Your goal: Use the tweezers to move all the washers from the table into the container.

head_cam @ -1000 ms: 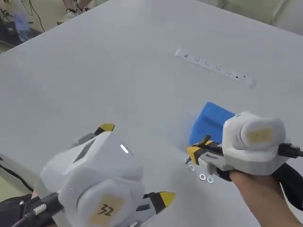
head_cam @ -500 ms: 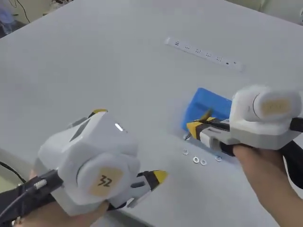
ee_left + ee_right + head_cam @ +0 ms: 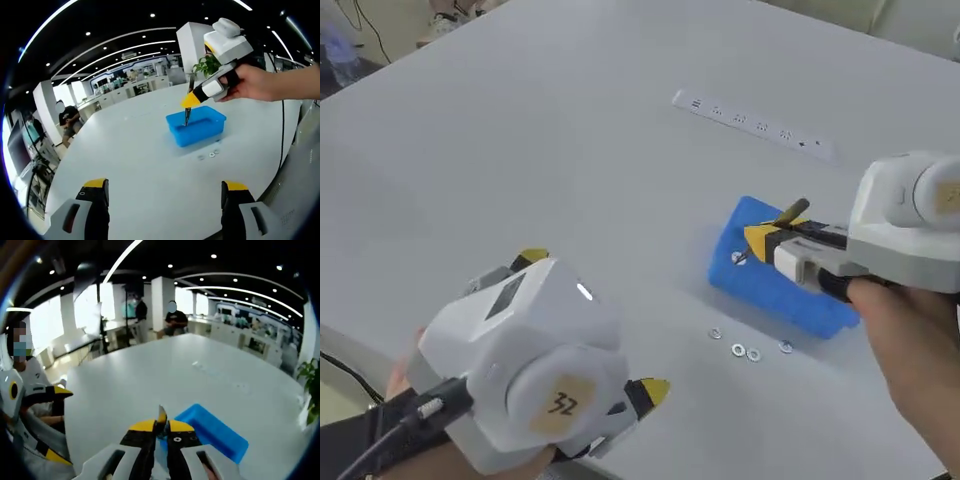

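The right tool (image 3: 765,238), clamped on the tweezers (image 3: 187,116), has swung from the washers (image 3: 745,351) to over the container (image 3: 790,295), probably delivering one. Four washers wait on the tabletop (image 3: 570,150) at its 6 o'clock. Left tool (image 3: 164,185) jaws are apart.

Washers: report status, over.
Left claw open, idle. Right claw shut on tweezers, tips at blue container. Four washers on table beside it. Nothing blocking.
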